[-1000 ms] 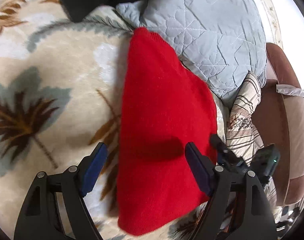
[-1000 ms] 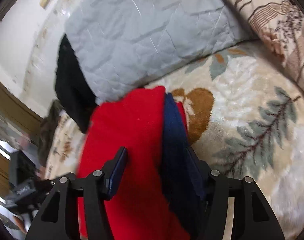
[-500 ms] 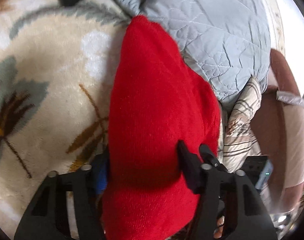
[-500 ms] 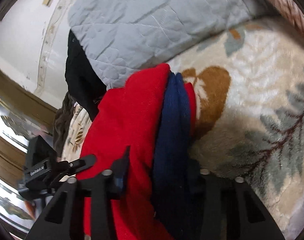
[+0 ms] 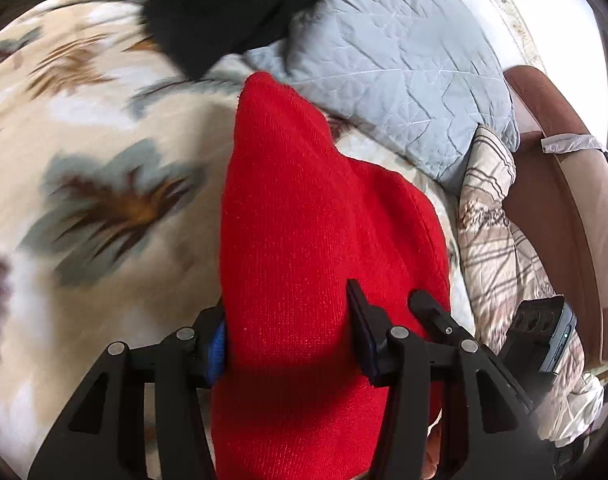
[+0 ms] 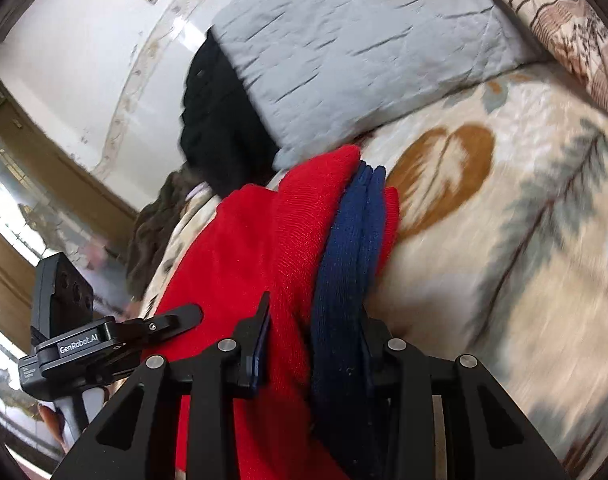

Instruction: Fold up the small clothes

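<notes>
A cream plush blanket (image 5: 104, 168) printed with grey and brown leaves was seen spread across most of both views. At its far edge a pale grey quilted cover (image 5: 396, 64) was heaped, with a black garment (image 5: 224, 8) lying just beside it and a striped beige pillow (image 5: 492, 216) set against a brown padded headboard (image 5: 560, 184).

On the blanket, the red knitted garment (image 5: 316, 240) was found stretched from near the grey cover back toward the cameras, its near end raised off the blanket and bunched. In the right wrist view a navy blue band (image 6: 352, 248) was seen running along the garment's right side, with a strip of red showing beyond it.

The near end of the garment was gripped by both tools. The left gripper (image 5: 292, 332) had just been closing, and the red knit was pinched between its jaws, a blue pad (image 5: 218, 346) being pressed against the cloth on the left and the dark finger (image 5: 360, 320) on the right. The right gripper (image 6: 316, 340) had likewise just been closing, and the red cloth together with the navy band was clamped between its jaws; the right-hand pad was hidden behind the navy fold.

The left tool's body, marked with small white lettering, was visible at the lower left of the right wrist view, and the right tool's dark housing at the lower right of the left wrist view. The blanket pattern was blurred in both views.
</notes>
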The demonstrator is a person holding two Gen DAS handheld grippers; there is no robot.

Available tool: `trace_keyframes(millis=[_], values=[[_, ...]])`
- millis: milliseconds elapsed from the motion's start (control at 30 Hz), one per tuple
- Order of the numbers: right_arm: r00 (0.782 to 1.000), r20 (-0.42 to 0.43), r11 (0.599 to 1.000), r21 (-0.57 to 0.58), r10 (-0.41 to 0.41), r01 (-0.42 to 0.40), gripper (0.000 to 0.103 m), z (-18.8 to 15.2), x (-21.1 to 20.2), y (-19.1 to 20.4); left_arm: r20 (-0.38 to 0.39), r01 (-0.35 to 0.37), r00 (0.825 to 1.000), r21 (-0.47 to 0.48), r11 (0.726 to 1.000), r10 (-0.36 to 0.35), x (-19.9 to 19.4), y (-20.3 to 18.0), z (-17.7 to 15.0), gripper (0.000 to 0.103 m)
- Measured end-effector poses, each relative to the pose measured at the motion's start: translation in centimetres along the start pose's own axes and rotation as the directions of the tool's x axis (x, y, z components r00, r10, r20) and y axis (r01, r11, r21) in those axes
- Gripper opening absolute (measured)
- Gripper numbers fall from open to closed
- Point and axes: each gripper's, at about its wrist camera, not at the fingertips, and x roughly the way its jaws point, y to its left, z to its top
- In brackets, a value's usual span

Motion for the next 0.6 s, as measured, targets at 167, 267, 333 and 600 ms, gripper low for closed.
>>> trace_keyframes(millis=[167, 267, 333, 600], values=[[0.996, -0.072, 0.998, 0.012, 0.055, -0.055, 0.037, -5.7, -0.1, 2.1, -0.044, -0.019, 0.999, -0.050, 0.999, 0.017, -1.7, 4.6, -4.8, 0.054], [0.992, -0.124, 0.999, 0.034, -0.009, 0.014, 0.047, -8.0, 1.1, 1.6, -0.072, 0.022, 0.997, -0.108, 0.994, -0.030, -1.3, 7.2, -6.2, 0.063], [0.993, -0.115, 0.998, 0.063, -0.014, 0.021, 0.047, -7.7, 0.3, 1.7, -0.065, 0.035, 0.997, -0.125, 0.992, -0.044, -3.0, 7.6, -6.2, 0.063], [0.996, 0.060, 0.982, -0.177, -0.062, 0.072, 0.026, -4.3, -2.1, 7.7, 0.109, -0.096, 0.990, 0.077, 0.992, 0.088, -4.8, 2.7, -3.6, 0.061]])
